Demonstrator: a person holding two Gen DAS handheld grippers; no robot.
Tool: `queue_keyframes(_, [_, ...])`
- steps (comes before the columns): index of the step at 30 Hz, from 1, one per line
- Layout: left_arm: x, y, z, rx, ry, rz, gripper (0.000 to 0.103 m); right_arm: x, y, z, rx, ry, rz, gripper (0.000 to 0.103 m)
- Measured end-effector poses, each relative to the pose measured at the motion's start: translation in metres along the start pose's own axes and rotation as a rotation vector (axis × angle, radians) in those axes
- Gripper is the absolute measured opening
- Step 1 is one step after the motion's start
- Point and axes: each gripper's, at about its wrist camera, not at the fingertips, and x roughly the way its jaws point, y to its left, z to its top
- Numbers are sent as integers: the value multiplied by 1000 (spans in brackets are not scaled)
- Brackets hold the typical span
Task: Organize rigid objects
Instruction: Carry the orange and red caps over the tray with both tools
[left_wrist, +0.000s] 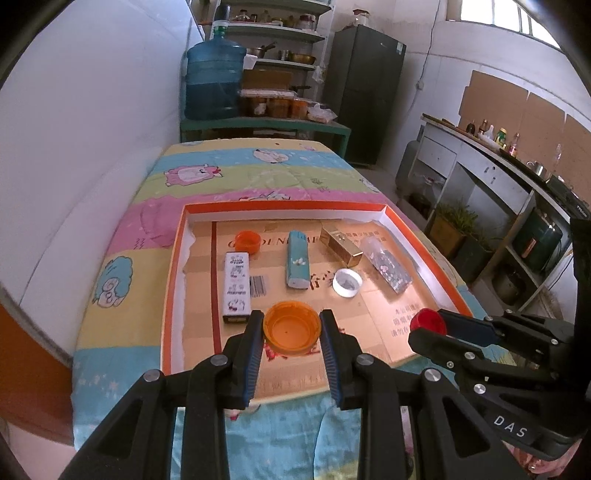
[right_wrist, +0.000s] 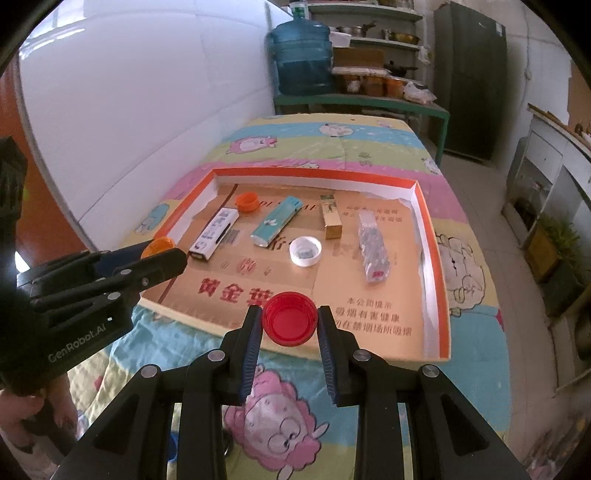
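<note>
My left gripper (left_wrist: 291, 325) is shut on an orange cap (left_wrist: 291, 326), open side up, above the near left of the orange-rimmed cardboard tray (left_wrist: 173, 266). My right gripper (right_wrist: 290, 319) is shut on a red cap (right_wrist: 290, 321), open side up, over the tray's near edge (right_wrist: 207, 314). The red cap also shows in the left wrist view (left_wrist: 426, 319), and the orange cap in the right wrist view (right_wrist: 159, 245). In the tray lie a small orange cap (left_wrist: 247, 242), a white cap (left_wrist: 346, 282), a white box (left_wrist: 236, 286), a teal box (left_wrist: 298, 264), a gold box (left_wrist: 341, 243) and a clear patterned pack (left_wrist: 388, 267).
The tray lies on a table covered with a cartoon-print cloth (left_wrist: 258, 173). A white wall (left_wrist: 92, 129) runs along the left. Behind the table stand a bench with a blue water jug (left_wrist: 212, 81), shelves and a dark fridge (left_wrist: 364, 96). A counter (left_wrist: 498, 173) runs along the right.
</note>
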Motion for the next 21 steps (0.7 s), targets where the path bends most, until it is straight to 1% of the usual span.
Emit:
queue_keyframes(9, [29, -2, 13, 7, 32, -7, 31, 24, -14, 11, 16, 23, -3, 30])
queue_keyframes(21, [62, -3, 18, 10, 72, -10, 31, 54, -29, 20, 36, 53, -10, 30])
